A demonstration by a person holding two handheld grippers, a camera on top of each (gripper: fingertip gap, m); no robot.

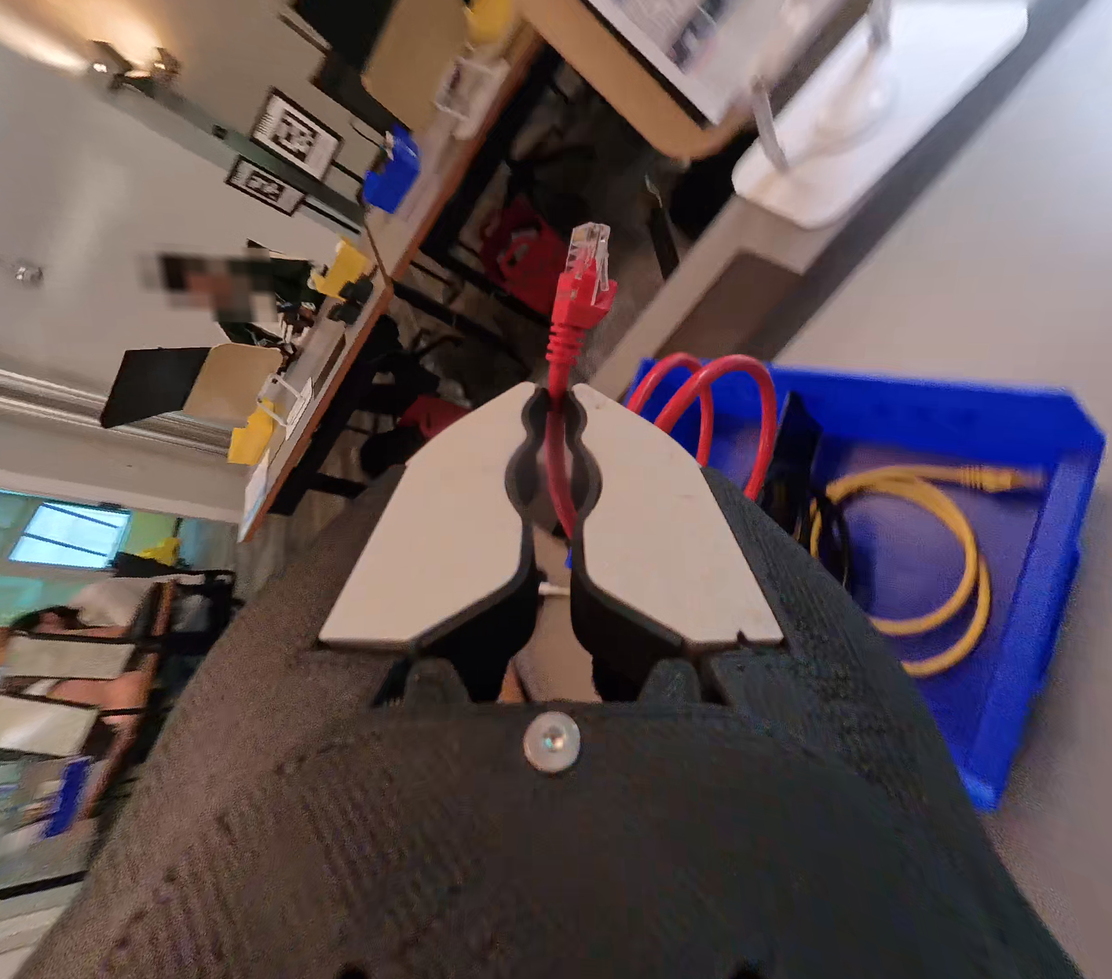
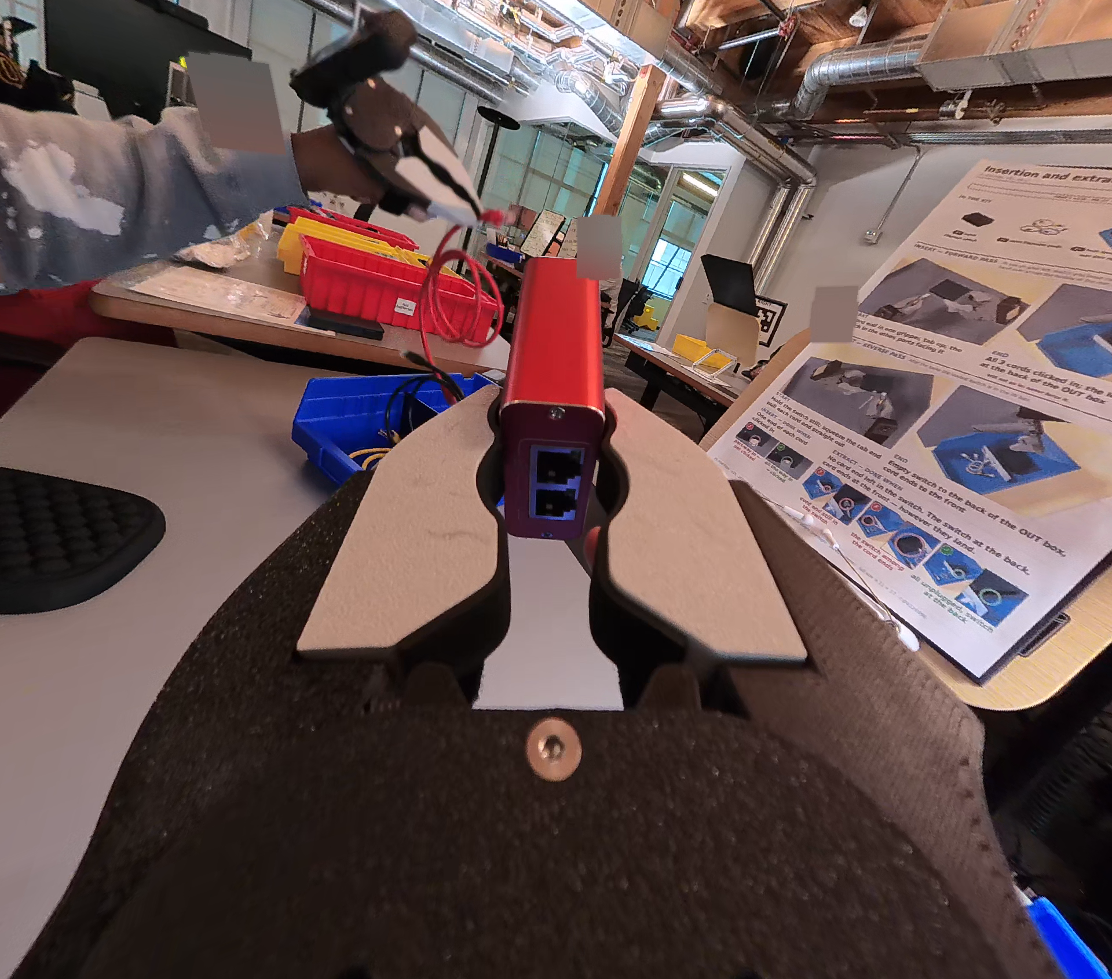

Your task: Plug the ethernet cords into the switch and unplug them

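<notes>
Left tongs (image 1: 556, 399) pinch the red ethernet cord (image 1: 710, 408) behind its clear plug (image 1: 586, 252); right tongs (image 2: 552, 459) clamp the red switch (image 2: 553, 348). Align plug squarely with a port (image 2: 558, 464), then push straight.

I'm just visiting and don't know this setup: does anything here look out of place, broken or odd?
Nothing looks damaged or spilled. The left gripper is shut on the red ethernet cord, plug pointing outward; the right gripper is shut on the red switch, its two visible ports empty. A yellow cord lies coiled in the blue bin.
</notes>
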